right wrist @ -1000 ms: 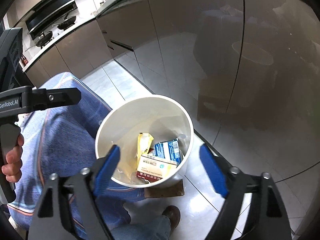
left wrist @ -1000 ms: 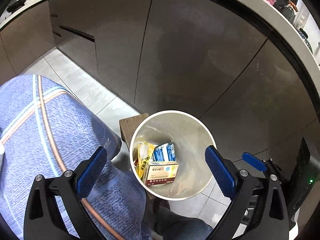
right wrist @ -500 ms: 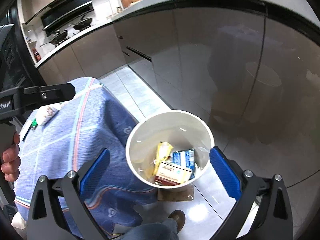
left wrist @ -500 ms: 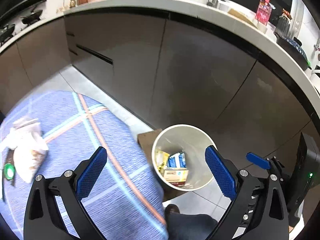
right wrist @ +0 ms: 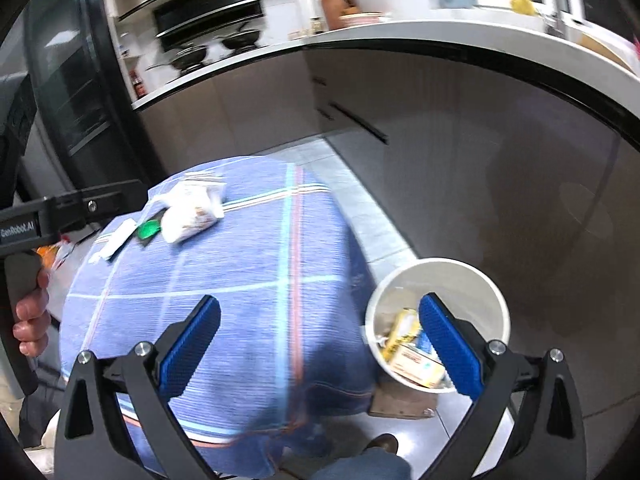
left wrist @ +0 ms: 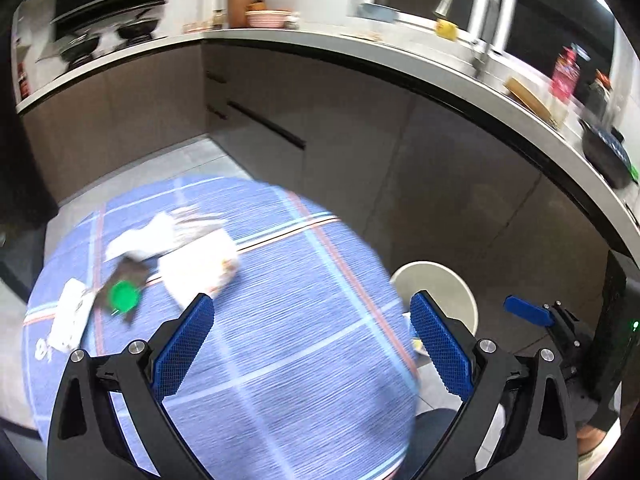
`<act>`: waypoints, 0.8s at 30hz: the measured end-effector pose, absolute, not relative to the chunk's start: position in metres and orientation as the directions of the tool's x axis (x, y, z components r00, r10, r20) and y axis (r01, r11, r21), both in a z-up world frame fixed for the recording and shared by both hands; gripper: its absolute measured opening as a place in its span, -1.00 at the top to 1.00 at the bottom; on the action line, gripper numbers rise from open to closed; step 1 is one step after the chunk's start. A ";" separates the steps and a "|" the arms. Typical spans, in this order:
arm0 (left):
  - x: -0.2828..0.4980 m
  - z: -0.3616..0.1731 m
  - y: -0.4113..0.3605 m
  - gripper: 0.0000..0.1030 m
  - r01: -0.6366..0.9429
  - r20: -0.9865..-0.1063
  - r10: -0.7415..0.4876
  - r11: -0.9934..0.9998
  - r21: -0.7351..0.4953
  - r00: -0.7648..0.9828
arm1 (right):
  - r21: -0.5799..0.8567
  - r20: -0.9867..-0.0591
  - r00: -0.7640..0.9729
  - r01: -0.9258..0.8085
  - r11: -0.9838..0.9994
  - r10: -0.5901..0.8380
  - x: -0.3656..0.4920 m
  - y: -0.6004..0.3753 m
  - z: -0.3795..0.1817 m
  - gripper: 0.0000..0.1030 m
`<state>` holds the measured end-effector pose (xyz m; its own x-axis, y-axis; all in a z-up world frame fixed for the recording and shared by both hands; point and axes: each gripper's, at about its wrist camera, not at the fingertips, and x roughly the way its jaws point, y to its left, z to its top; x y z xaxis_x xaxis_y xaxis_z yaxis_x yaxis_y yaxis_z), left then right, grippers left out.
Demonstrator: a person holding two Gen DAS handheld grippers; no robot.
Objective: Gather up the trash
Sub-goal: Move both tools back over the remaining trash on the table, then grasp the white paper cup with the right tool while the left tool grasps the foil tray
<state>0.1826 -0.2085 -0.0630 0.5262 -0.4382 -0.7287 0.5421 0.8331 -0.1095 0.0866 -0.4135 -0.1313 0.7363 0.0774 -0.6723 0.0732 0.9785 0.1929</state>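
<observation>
Hovering with jaws apart, left gripper [left wrist: 312, 344] and right gripper [right wrist: 320, 344] hold nothing above the blue-clothed surface [right wrist: 240, 280]; wrappers [left wrist: 200, 268] lie scattered, bin [right wrist: 476, 280] beside

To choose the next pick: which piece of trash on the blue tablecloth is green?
The round green lid, lying between the flat white packet and the crumpled white wrapper; the other pieces are white.

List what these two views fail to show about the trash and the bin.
- Left wrist view: the white bin interior is hidden by the left tool and the blue tablecloth.
- Both views: motion blur leaves the white wrappers and the green item unidentifiable.
- Right wrist view: the right tool covers part of the bin's contents; carton print is unreadable.
</observation>
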 end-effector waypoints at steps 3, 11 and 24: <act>0.189 -0.066 -0.172 -0.84 0.488 -0.741 -0.396 0.867 -0.107 0.543 | 0.191 -0.674 0.730 0.017 0.981 0.118 0.098 -0.388 -0.126 -0.94; 0.210 -0.086 -0.063 -0.84 0.341 -0.784 -0.272 0.936 -0.082 0.558 | 0.176 -0.690 0.692 -0.124 0.976 0.212 0.135 -0.314 -0.122 -0.94; 0.262 -0.116 0.035 -0.84 0.289 -0.817 -0.240 0.953 -0.094 0.525 | 0.161 -0.737 0.625 -0.205 0.965 0.256 0.218 -0.239 -0.142 -0.94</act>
<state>0.2616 0.0354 -0.1157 0.5252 -0.2397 -0.8165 0.2894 0.9526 -0.0935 0.2176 -0.2390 -0.1421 0.6251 0.2559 -0.7374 -0.2049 0.9654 0.1613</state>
